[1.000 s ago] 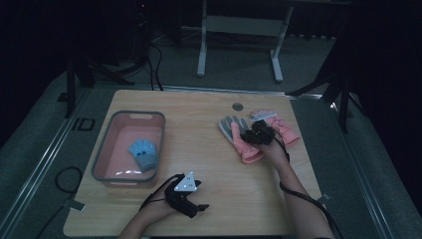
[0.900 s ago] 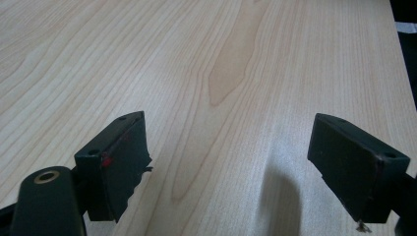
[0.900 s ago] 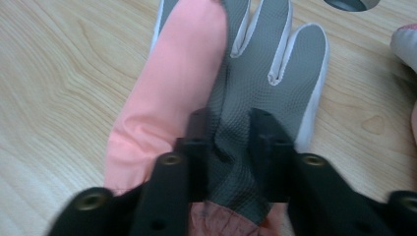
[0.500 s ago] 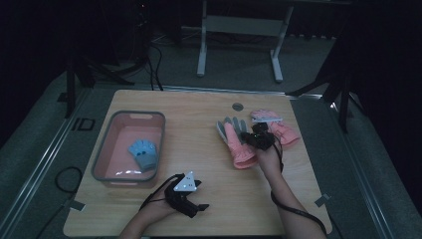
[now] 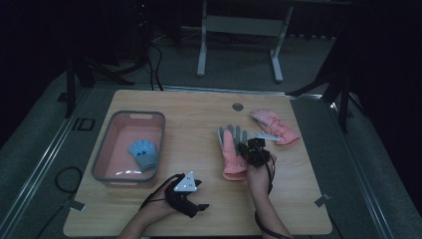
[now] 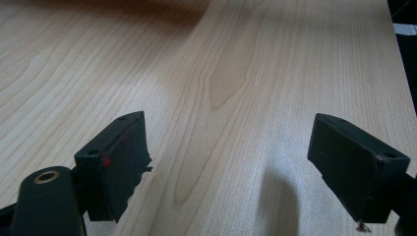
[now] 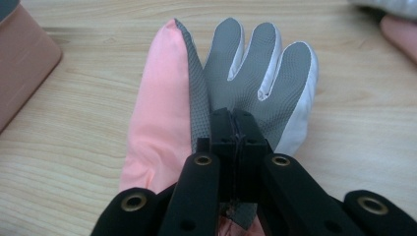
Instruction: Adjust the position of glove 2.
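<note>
High view: blue glove (image 5: 144, 154) in pink bin (image 5: 105, 149)

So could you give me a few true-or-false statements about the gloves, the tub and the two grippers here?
1. The right gripper is shut on the pink and grey padded glove. True.
2. The left gripper holds a glove. False: its jaws stand open over the bare wooden table.
3. The pink plastic tub contains a small blue glove. True.
4. The second pink glove lies inside the tub. False: it lies on the table, beyond the right gripper.
</note>
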Available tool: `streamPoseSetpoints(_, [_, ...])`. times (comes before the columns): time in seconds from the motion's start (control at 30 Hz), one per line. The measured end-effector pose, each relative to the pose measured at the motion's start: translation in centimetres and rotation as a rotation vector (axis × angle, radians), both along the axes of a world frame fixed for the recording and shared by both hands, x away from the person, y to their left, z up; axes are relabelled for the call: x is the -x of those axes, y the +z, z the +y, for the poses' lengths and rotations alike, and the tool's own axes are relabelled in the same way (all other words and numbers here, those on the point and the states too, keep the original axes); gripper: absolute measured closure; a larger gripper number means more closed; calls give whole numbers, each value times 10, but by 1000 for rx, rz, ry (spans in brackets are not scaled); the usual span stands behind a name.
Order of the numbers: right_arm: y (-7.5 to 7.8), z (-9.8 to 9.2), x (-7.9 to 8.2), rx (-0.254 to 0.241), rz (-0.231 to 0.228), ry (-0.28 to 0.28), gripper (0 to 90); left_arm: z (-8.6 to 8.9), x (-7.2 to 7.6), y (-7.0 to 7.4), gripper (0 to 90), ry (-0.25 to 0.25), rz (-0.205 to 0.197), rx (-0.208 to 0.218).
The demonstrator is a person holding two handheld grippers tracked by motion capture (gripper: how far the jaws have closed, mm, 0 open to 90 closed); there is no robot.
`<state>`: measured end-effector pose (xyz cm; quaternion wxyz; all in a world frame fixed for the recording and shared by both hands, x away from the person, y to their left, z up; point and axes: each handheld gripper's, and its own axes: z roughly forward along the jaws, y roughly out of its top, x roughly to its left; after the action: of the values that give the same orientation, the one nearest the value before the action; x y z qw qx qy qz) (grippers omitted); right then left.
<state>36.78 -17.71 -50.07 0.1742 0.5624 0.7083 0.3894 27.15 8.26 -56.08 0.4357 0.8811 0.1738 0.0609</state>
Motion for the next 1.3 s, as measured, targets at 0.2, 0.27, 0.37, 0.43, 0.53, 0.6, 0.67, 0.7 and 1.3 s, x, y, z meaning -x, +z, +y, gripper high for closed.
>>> streamPoseSetpoints(0.2, [-15, 10, 1, 44, 6, -1, 888, 1, 1, 0, 157, 1, -2, 3])
streamPoseSetpoints(0.27, [-17, 10, 1, 53, 10, 3, 887, 1, 1, 0, 157, 1, -1, 2])
streamPoseSetpoints(0.37, [-26, 9, 0, 66, 20, 2, 887, 1, 0, 0, 157, 1, -3, 1])
streamPoseSetpoints(0.43, [-29, 8, -1, 68, 20, 0, 886, 1, 0, 0, 157, 1, -2, -1])
streamPoseSetpoints(0.53, [-31, 9, 0, 75, 15, 2, 883, 1, 1, -1, 157, 1, -5, -3])
streamPoseSetpoints(0.6, [-31, 10, 1, 76, 12, 8, 866, 1, 1, -1, 157, 0, -4, -5])
streamPoseSetpoints(0.67, [-30, 8, 1, 69, 13, 10, 847, 1, 1, -1, 157, -1, -4, -4])
streamPoseSetpoints(0.7, [-27, 6, 1, 62, 13, 12, 827, 1, 1, -1, 157, -1, -2, -11])
streamPoseSetpoints(1.3, [26, -100, -17, 97, -131, 162, 613, -1, 0, -1, 157, -13, 8, -19])
